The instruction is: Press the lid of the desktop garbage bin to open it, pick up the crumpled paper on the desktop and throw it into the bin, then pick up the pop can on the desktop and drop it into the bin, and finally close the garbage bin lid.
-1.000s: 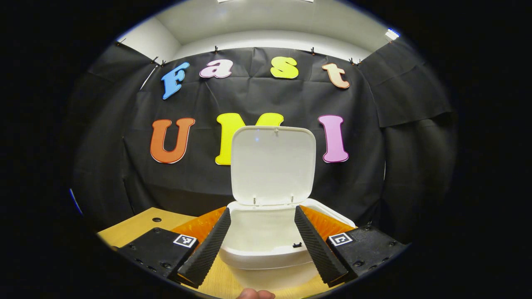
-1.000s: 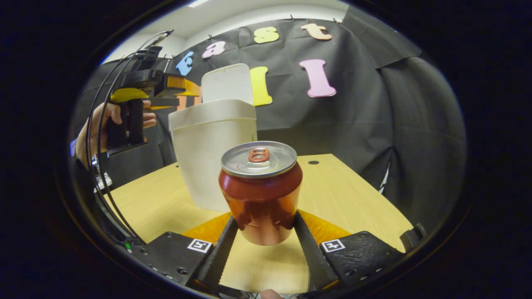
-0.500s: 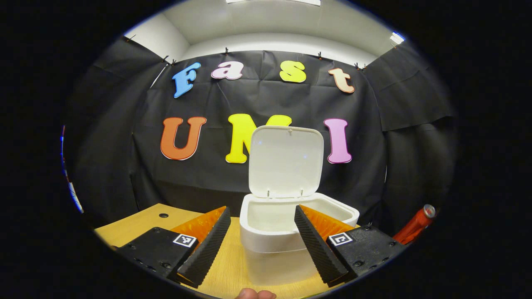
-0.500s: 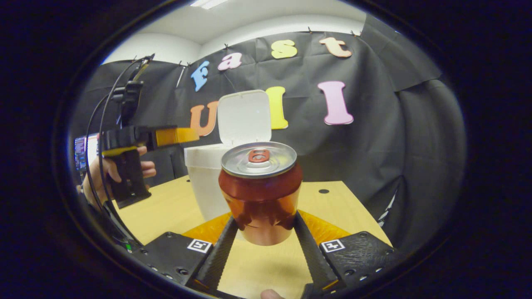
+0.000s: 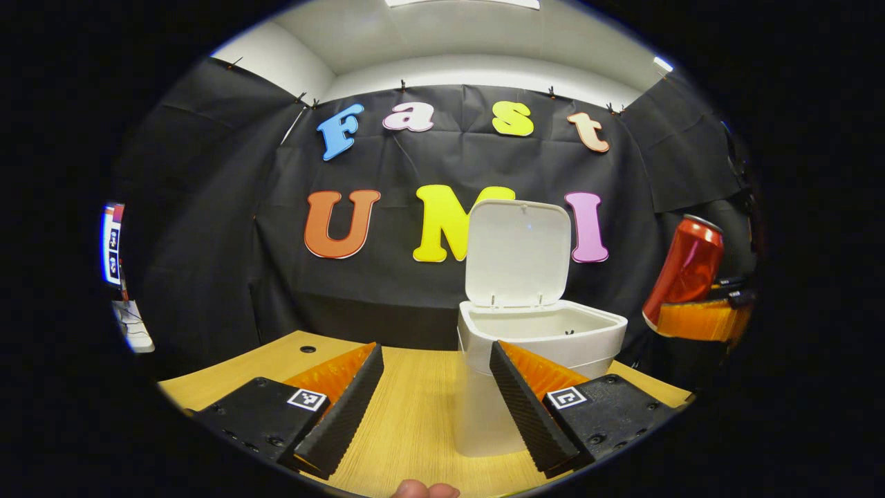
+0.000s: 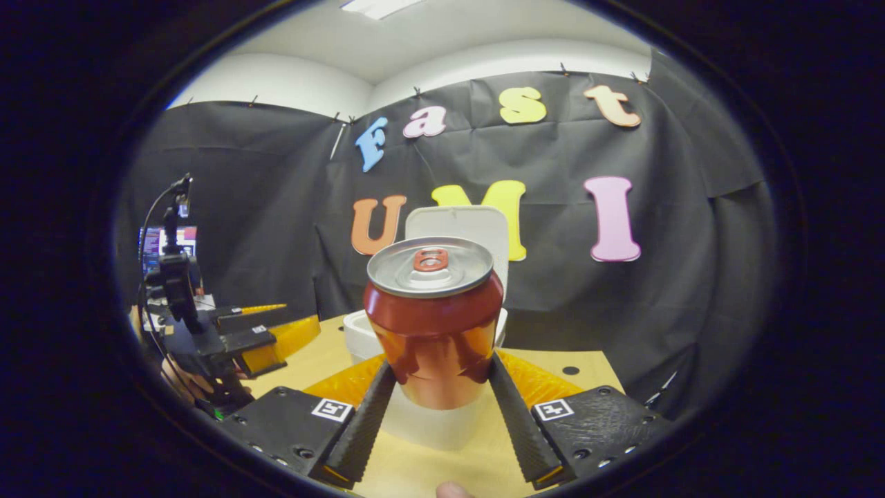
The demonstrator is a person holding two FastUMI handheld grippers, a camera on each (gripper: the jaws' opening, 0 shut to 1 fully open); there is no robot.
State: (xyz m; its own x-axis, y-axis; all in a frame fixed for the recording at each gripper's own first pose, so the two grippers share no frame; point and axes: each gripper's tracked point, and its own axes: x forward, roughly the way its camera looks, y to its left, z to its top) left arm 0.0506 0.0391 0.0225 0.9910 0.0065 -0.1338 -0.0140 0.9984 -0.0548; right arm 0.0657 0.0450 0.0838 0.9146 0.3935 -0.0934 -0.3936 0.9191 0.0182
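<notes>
Pop can [image 6: 434,319]: upright, long axis vertical, clamped low on its body between both fingers of right gripper [image 6: 437,415]; pull tab on top, facing up; seen also in left gripper view [image 5: 684,271], raised above rim height, to the right of garbage bin [image 5: 539,353] and apart from it.
Garbage bin: on wooden desktop [image 5: 415,415]; lid [image 5: 518,254] swung up and standing near vertical behind the opening; mouth unobstructed; in right gripper view [image 6: 422,415] lies straight ahead, beyond and below the can, partly hidden by it.
Left gripper [image 5: 435,401]: fingers spread wide, holding nothing; low over the desktop, in front of the bin and to its left.
Crumpled paper: not located; bin interior too little visible to tell.
Judged step: carrying can toward bin; needs forward travel until can sits above opening, then release; right gripper the nearer and only loaded one.
</notes>
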